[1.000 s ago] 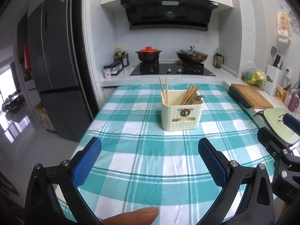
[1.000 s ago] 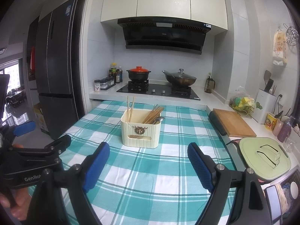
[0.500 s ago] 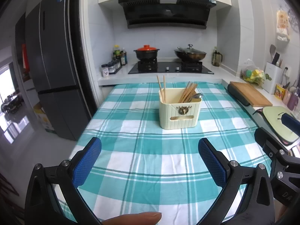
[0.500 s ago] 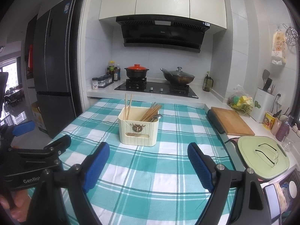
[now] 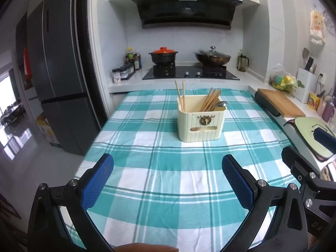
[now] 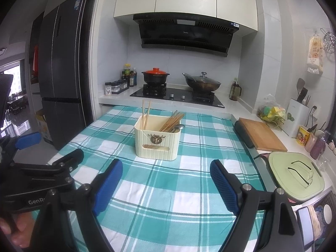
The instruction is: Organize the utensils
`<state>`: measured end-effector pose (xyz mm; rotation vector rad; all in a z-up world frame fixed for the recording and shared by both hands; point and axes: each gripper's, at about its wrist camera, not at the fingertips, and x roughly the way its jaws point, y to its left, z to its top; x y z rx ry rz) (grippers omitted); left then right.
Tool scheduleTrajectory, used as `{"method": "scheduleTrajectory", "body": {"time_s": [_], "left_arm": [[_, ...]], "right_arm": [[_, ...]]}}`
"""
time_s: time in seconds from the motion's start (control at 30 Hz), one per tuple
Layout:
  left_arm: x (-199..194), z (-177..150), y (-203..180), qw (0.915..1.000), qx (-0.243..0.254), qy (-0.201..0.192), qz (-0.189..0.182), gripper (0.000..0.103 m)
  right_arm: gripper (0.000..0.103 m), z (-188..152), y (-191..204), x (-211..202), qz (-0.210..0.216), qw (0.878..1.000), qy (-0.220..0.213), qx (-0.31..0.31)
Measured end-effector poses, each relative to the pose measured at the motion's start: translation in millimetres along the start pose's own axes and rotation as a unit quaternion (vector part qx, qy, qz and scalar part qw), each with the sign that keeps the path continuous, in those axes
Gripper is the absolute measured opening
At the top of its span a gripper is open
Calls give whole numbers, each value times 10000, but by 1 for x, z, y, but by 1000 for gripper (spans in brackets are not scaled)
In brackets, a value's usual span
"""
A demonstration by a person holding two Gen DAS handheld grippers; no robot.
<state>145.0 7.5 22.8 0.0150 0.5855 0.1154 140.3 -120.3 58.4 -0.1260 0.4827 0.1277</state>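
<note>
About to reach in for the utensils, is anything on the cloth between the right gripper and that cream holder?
Nothing visible. Only bare checked tablecloth lies between the open right gripper and the cream holder. The left gripper sits off to the side, not in that path.

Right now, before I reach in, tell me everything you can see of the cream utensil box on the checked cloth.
The utensil box is cream, apparently plastic, with ribbed walls, rounded corners, a slot handle in its front and a small brass-coloured deer-head emblem above it. It stands upright on the teal checked tablecloth, near the stove end. Two light chopsticks stand in its left part; a bundle of browner chopsticks and a metal spoon lean in its right part. Nothing else touches it; both tongs are well short of it.
</note>
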Motion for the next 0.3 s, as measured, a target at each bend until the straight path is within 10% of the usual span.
{"method": "scheduleTrajectory", "body": {"time_s": [0.3], "left_arm": [[3, -1, -1, 10000, -33, -14, -38, 102]], "right_arm": [[87, -1, 1, 5, -21, 10000, 70, 25]]}}
